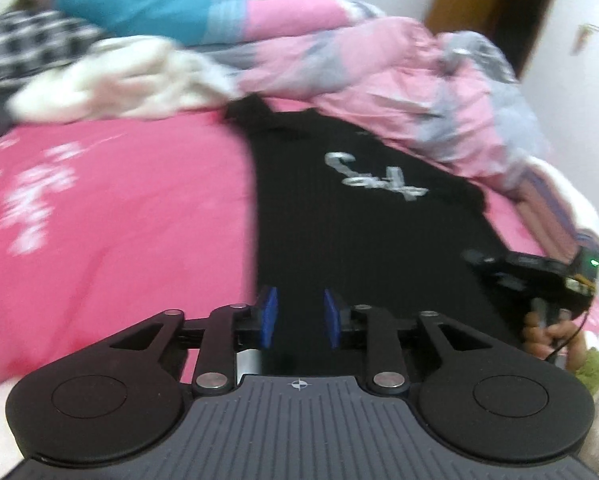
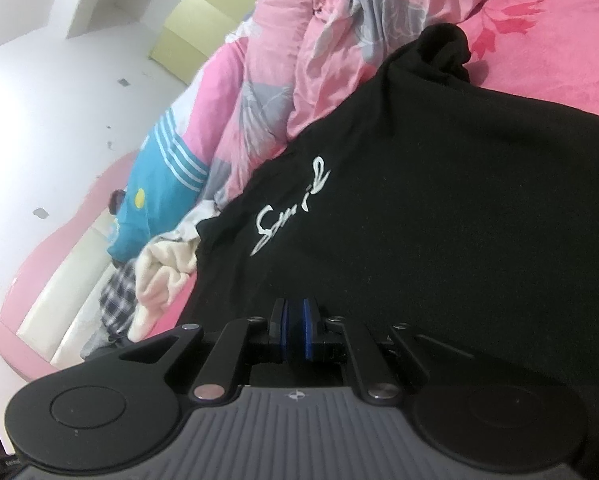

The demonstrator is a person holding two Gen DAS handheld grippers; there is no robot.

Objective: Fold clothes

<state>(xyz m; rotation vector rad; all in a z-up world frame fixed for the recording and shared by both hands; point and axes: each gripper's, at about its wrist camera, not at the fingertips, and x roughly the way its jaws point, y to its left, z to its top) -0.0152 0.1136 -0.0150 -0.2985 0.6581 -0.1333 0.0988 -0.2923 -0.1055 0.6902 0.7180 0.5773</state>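
A black garment [image 1: 339,220] with a white script print [image 1: 375,178] lies spread flat on the pink bedsheet [image 1: 119,220]. My left gripper [image 1: 299,322] hovers over its near end, blue pads apart and nothing pinched between them. At the garment's right edge a hand [image 1: 547,332] holds my right gripper [image 1: 475,258]. In the right wrist view the black garment [image 2: 439,200] fills most of the frame, and the right gripper [image 2: 295,330] has its blue pads nearly together with dark cloth at them. The left wrist view is blurred.
A rumpled pink and grey quilt [image 1: 419,80] borders the garment's far side. Cream clothes [image 1: 111,84], a checked garment [image 1: 27,44] and a blue pillow [image 1: 139,0] lie at the head of the bed. A brown door [image 1: 499,12] stands behind.
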